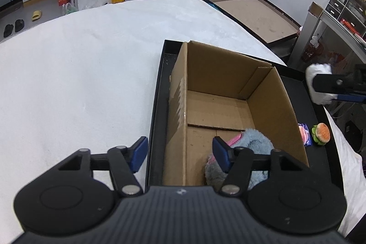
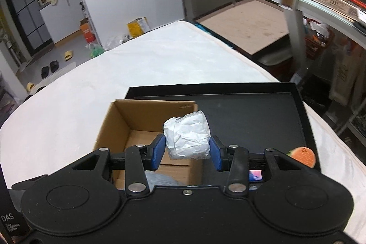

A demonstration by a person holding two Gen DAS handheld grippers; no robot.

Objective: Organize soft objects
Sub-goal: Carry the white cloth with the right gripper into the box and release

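Note:
An open cardboard box (image 1: 228, 88) stands in a black tray (image 1: 157, 93) on a white-covered table. A blue-grey fluffy soft item with pink trim (image 1: 254, 143) lies in the box's near corner. My left gripper (image 1: 180, 152) is open and empty, above the box's left wall. My right gripper (image 2: 187, 150) is shut on a white crumpled paper bundle (image 2: 187, 136), held above the box's right wall (image 2: 192, 166); it also shows in the left wrist view (image 1: 318, 77). A burger-shaped toy (image 1: 321, 133) and a pink packet (image 1: 305, 134) lie in the tray right of the box.
The white table cover (image 1: 80, 61) spreads left and beyond the tray. A brown low table (image 1: 251, 13) and shelving with drawers (image 1: 343, 4) stand at the right. Boxes and slippers (image 1: 36, 15) lie on the floor far back.

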